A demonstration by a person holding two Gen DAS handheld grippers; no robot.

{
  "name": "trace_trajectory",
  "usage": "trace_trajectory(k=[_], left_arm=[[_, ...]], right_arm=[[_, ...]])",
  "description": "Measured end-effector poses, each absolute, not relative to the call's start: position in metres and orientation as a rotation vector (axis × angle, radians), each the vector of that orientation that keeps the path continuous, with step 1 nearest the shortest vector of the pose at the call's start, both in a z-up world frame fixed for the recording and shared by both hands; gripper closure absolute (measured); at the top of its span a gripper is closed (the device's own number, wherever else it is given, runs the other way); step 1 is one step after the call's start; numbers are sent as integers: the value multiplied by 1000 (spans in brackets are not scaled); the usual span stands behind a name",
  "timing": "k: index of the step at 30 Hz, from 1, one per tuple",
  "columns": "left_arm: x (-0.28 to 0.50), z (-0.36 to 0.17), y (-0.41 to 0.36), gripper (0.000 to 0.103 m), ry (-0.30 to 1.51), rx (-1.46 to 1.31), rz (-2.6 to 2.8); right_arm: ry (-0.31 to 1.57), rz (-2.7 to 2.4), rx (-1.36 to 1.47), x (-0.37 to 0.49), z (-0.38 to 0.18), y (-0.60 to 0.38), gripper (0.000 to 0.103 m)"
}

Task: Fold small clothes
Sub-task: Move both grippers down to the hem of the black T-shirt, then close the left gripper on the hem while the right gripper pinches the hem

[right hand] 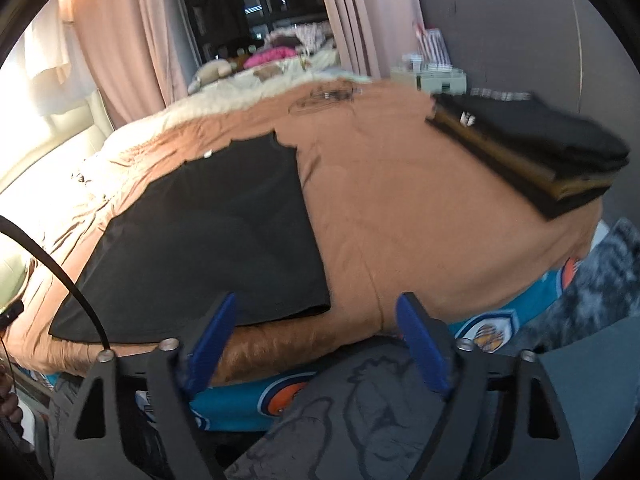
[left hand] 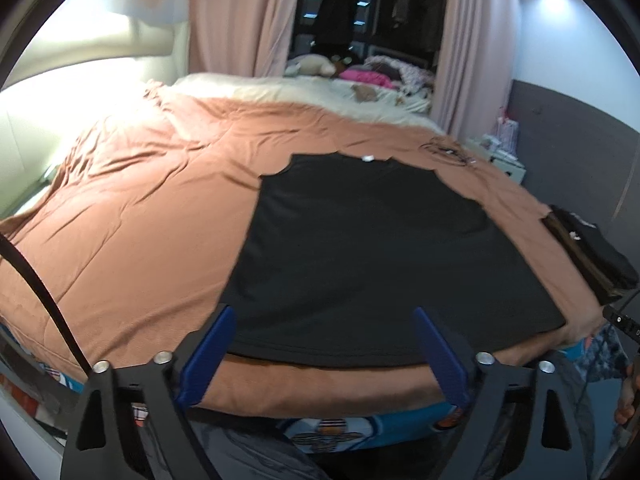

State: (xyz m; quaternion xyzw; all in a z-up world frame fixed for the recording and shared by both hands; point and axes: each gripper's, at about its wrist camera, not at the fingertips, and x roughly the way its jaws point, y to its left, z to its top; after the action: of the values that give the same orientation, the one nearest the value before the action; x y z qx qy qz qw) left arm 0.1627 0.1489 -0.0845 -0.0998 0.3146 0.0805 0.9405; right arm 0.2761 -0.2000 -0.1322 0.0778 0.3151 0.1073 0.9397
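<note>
A black T-shirt (left hand: 368, 256) lies flat on the brown bed cover (left hand: 140, 216), sleeves folded in, neck at the far end, hem near the bed's front edge. It also shows in the right wrist view (right hand: 216, 232). My left gripper (left hand: 324, 320) is open and empty, its blue fingers (left hand: 208, 352) just above the hem, one at each side. My right gripper (right hand: 318, 308) is open and empty at the shirt's near right corner, over the bed's front edge.
A stack of folded dark clothes (right hand: 532, 148) sits at the bed's right edge; it also shows in the left wrist view (left hand: 584, 252). A blue patterned sheet (right hand: 496, 328) hangs below the cover. Pillows and toys (left hand: 352, 76) lie at the far end. Pink curtains (left hand: 236, 16) hang behind.
</note>
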Motion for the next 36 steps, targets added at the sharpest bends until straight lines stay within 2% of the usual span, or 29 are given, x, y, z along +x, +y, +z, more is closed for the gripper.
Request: trace_trajectory(k=[2, 6, 8, 11, 14, 18, 21, 25, 31, 33, 36], left_arm=[[171, -93, 163, 25, 674, -222, 182], [183, -109, 189, 41, 732, -268, 214], [188, -115, 197, 42, 751, -280, 232], [196, -125, 211, 52, 799, -313, 249], [200, -134, 221, 55, 837, -314, 283], [205, -151, 237, 68, 898, -351, 295], [206, -162, 244, 69, 932, -412, 277], [207, -165, 240, 69, 940, -438, 251], [202, -171, 242, 70, 911, -535, 212], [196, -172, 248, 76, 893, -595, 216], [195, -171, 249, 77, 885, -612, 223]], right_arm=[[684, 237, 182, 291, -134, -205, 34], [738, 275, 211, 310, -133, -216, 38], [757, 296, 226, 319, -131, -221, 41], [786, 343, 262, 330, -131, -232, 49], [808, 370, 307, 341, -131, -245, 52], [829, 382, 358, 353, -136, -266, 53], [833, 383, 409, 358, -142, -276, 54], [826, 379, 463, 354, -153, -283, 60], [811, 403, 585, 336, -167, -289, 60], [807, 418, 643, 334, -174, -295, 60], [801, 411, 726, 333, -187, -306, 61]])
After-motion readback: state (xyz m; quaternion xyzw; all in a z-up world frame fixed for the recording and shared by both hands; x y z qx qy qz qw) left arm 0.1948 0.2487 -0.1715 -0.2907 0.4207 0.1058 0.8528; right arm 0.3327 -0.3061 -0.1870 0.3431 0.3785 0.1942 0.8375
